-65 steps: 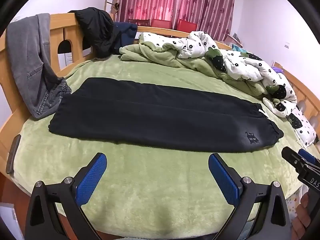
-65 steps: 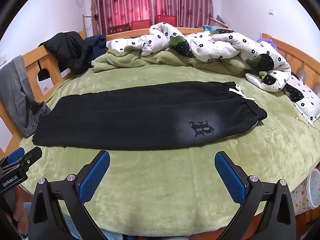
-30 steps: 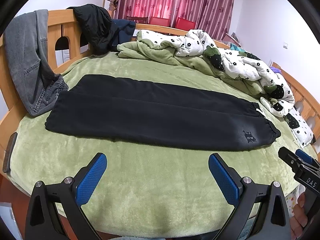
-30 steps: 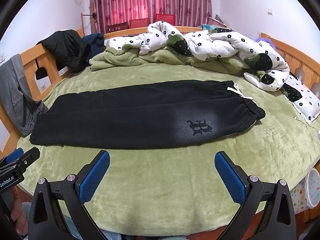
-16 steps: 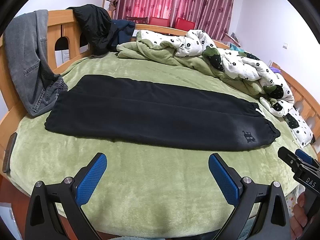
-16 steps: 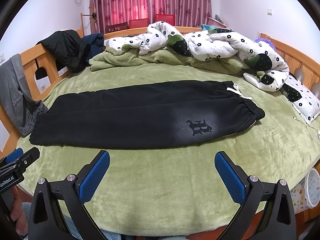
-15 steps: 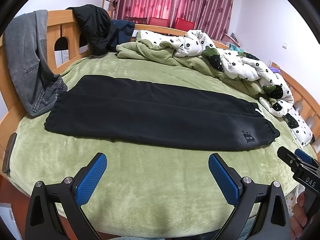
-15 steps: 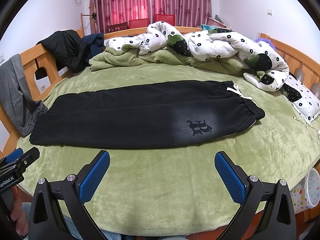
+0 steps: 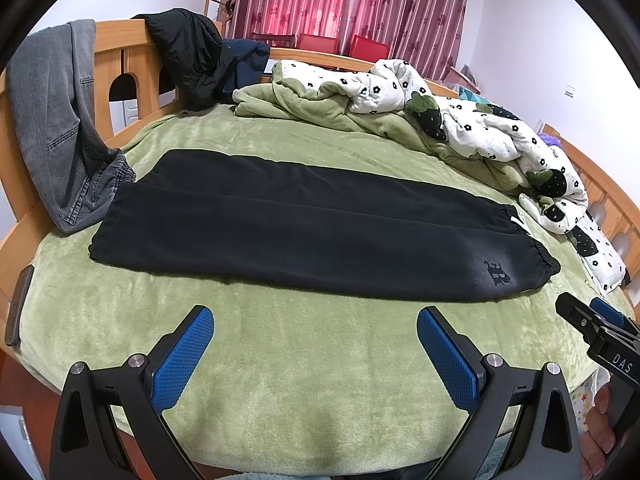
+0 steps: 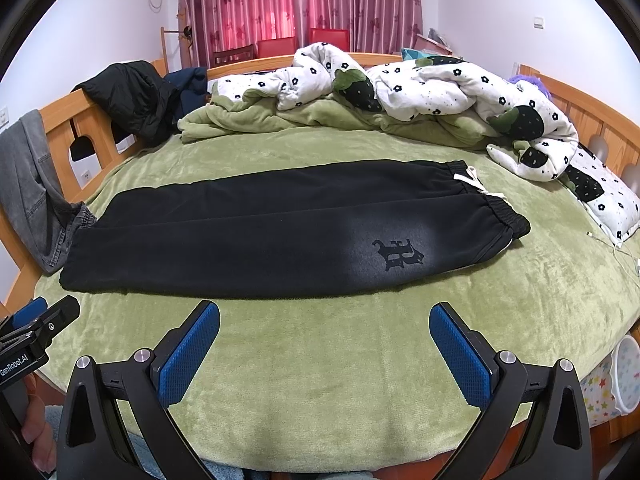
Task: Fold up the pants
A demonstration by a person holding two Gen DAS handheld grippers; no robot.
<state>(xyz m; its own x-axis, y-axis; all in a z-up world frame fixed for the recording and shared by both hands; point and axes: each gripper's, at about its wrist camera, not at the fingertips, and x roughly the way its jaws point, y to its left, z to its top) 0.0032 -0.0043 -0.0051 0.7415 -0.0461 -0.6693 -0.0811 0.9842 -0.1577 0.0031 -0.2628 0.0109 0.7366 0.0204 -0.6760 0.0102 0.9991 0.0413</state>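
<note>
1. While the left tool (image 9: 314, 354) hangs spread wide and empty over the near bed (image 9: 320, 400) edge, the grey jeans (image 9: 60, 140) touching the cuff end could get snagged.
2. Black pants (image 10: 280, 232) lie flat mid-bed; a one-layer pinch would skew the fold.
3. With the right tool (image 10: 324, 352) equally agape, the white drawstring (image 10: 476, 184) may catch.

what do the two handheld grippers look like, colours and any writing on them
Both match: the left gripper and the right gripper each have two black angular plastic fingers with cut-out triangles, silver screw heads, and blue textured pads on the inner faces. Seen from the other camera, the left gripper's body carries white lettering "GenRobot.AI", and the right one's shows "DAS". No cables or sleeves are visible.
</note>
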